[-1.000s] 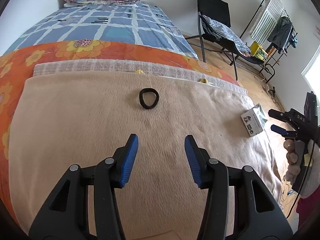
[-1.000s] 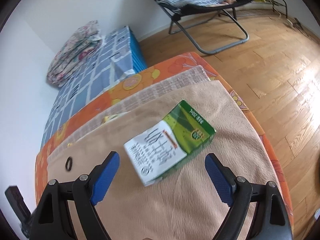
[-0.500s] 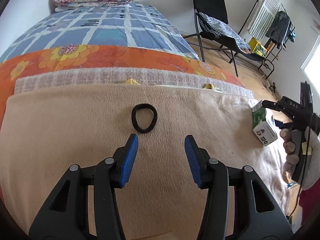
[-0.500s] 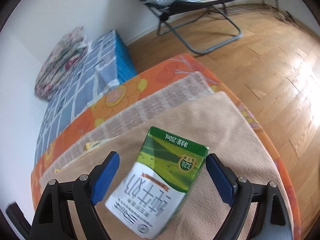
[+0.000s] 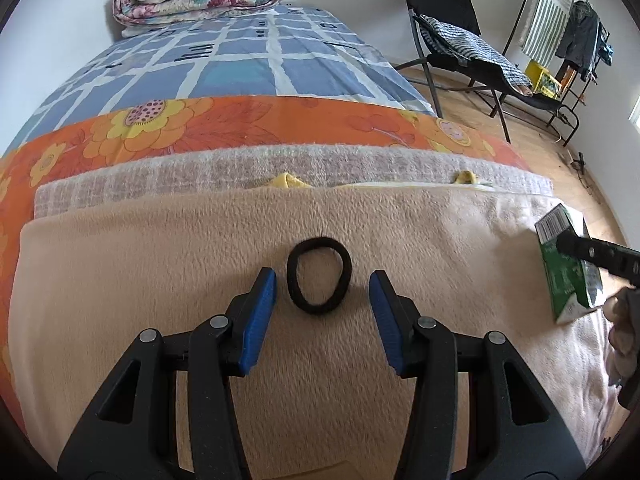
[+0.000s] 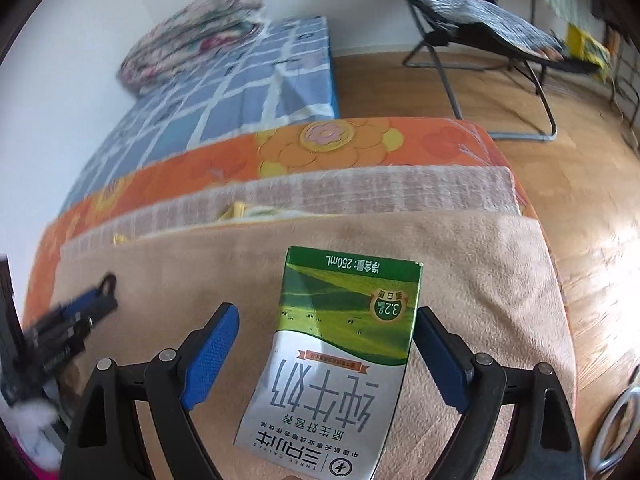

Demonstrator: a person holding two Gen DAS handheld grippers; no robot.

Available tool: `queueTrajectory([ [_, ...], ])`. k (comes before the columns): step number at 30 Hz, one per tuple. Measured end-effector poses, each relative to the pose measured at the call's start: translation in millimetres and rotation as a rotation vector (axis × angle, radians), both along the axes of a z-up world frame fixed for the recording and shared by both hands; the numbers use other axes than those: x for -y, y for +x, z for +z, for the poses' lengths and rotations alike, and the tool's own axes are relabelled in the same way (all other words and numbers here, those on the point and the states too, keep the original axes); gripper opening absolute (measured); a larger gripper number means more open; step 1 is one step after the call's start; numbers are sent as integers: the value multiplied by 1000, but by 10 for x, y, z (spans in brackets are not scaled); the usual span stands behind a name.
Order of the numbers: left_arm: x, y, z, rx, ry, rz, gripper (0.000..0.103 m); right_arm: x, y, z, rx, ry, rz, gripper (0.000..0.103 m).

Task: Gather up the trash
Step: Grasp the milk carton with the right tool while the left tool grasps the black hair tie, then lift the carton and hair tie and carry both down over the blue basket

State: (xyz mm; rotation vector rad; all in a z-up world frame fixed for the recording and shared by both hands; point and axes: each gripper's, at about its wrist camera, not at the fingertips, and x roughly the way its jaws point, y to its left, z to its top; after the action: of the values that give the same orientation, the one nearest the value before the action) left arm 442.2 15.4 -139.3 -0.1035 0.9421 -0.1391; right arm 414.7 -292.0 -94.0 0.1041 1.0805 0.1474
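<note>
The left hand-held gripper (image 5: 322, 292) stands wide over the beige blanket (image 5: 160, 280) on the bed, with a black hair tie (image 5: 319, 276) lying flat between and just ahead of its blue fingertips (image 5: 262, 300), touching neither. To its right, the right hand-held gripper (image 6: 328, 348) is also spread wide around a green and white milk carton (image 6: 344, 344) that lies on the same blanket; its right pad seems to touch the carton's edge, while its left pad stays clear.
</note>
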Motion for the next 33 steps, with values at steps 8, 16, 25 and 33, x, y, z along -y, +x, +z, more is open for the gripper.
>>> queueTrajectory([
  [8, 56, 26, -9, 24, 36, -27, 25, -94, -81, -41, -11, -90, 60, 69],
  [16, 46, -148, 84, 36, 18, -37, 8, -46, -229, 13, 6, -34, 71, 61],
  [25, -8, -466, 320, 57, -30, -30, 8, -79, -568, 245, 62, -16, 105, 61],
  [33, -53, -1025, 671, 66, -58, -25, 8, -174, -1109, 579, 95, 4, 158, 61],
])
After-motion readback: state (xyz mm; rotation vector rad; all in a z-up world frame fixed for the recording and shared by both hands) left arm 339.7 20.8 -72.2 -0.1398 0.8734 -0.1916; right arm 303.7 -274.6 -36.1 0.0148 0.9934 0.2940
